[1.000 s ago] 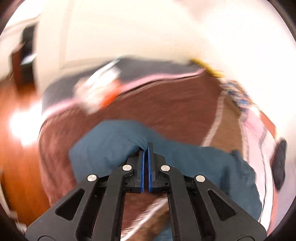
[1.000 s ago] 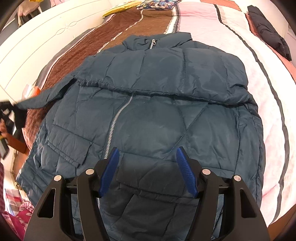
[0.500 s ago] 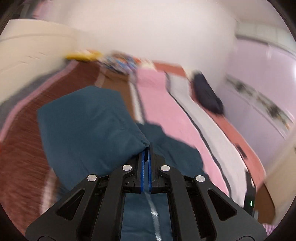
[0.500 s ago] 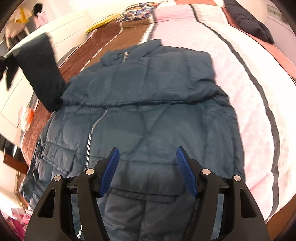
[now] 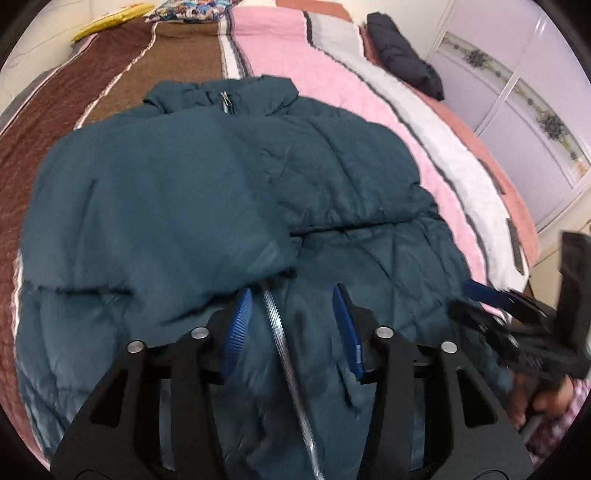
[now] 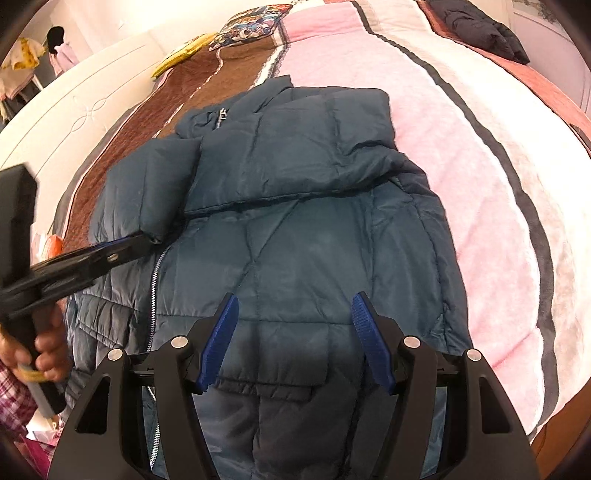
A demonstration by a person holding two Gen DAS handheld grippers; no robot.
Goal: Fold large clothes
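A dark teal puffer jacket (image 5: 332, 206) lies front up on the bed, zipper (image 5: 288, 354) closed, collar at the far end. Both sleeves are folded across the chest; the left sleeve (image 5: 147, 214) lies over the left half, its cuff near the zipper. My left gripper (image 5: 291, 325) is open and empty just above the jacket's middle, astride the zipper. My right gripper (image 6: 293, 339) is open and empty above the jacket's (image 6: 314, 229) lower right panel. The left gripper also shows in the right wrist view (image 6: 122, 249), beside the left sleeve's cuff (image 6: 155, 192).
The bed has a striped blanket of brown (image 5: 122, 70), pink (image 5: 295, 55) and white (image 6: 498, 184) bands. A folded dark garment (image 5: 402, 59) lies at the far right. A patterned pillow (image 6: 255, 26) and a yellow item (image 6: 184, 51) lie at the head. White headboard (image 6: 74, 110) on the left.
My left gripper carried the left sleeve across the jacket's chest, let it go and opened. The right gripper stayed open, shifting slightly over the jacket's lower part.
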